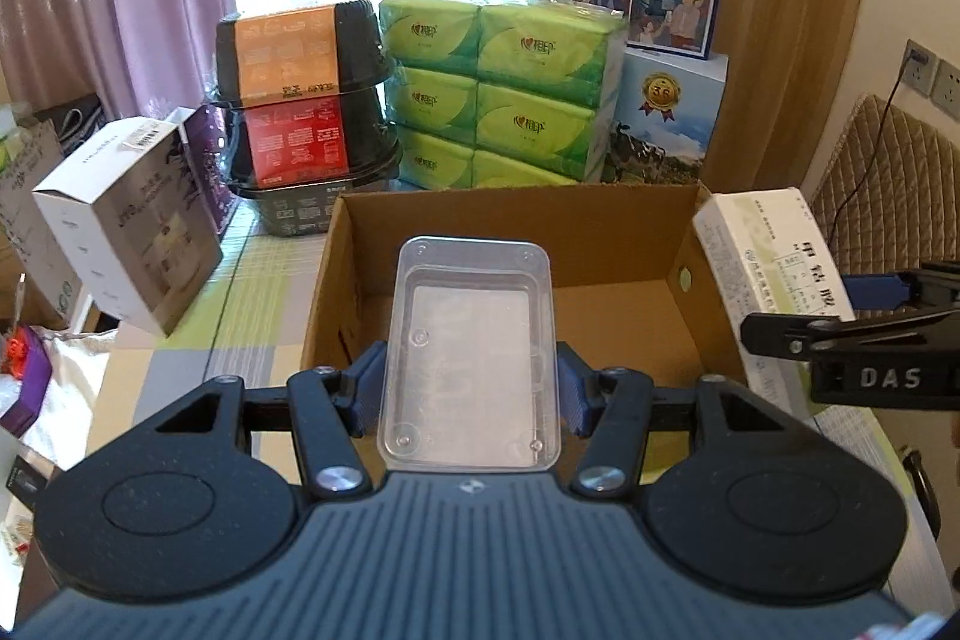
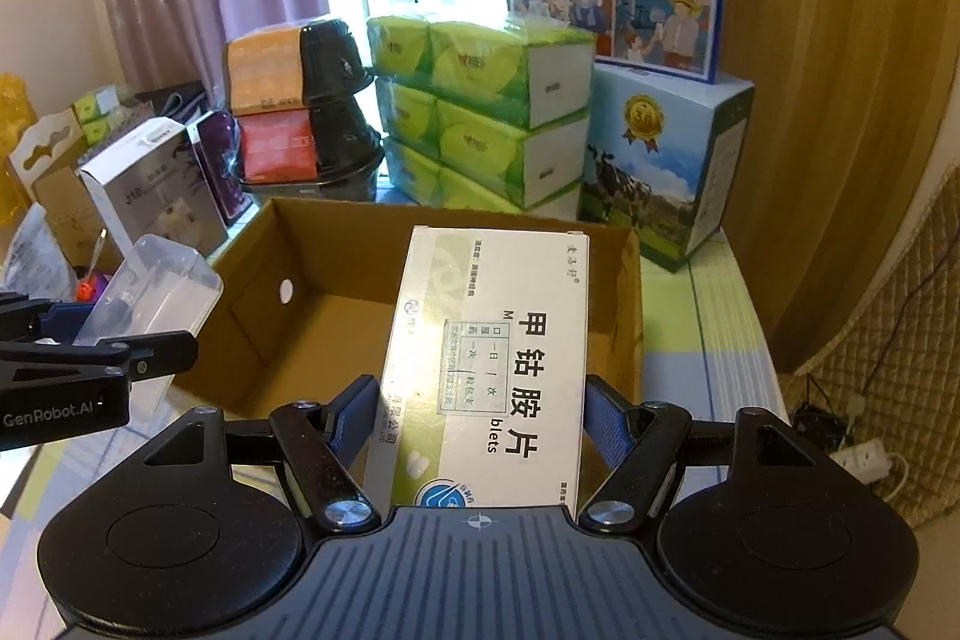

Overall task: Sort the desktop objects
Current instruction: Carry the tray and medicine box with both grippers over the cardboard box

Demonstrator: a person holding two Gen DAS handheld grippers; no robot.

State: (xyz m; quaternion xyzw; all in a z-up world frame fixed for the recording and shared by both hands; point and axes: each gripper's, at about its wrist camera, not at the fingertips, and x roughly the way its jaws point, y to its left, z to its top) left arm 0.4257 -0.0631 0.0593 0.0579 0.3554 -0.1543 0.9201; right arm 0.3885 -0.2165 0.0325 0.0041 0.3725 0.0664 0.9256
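My left gripper [image 1: 471, 388] is shut on a clear plastic tray [image 1: 471, 352], holding it above the near wall of an open cardboard box [image 1: 630, 244]. My right gripper [image 2: 480, 418] is shut on a white medicine box [image 2: 498, 358] with green print and black characters, held over the same cardboard box [image 2: 336, 244]. The medicine box [image 1: 768, 262] and right gripper also show at the right edge of the left wrist view. The clear tray [image 2: 156, 292] and left gripper appear at the left of the right wrist view. The cardboard box looks empty inside.
Behind the cardboard box stand stacked green tissue packs [image 1: 504, 94], black food bowls with orange and red labels [image 1: 306, 100] and blue milk cartons [image 1: 666, 118]. A white and grey carton [image 1: 126, 226] sits at the left. A quilted chair [image 1: 888, 172] is at the right.
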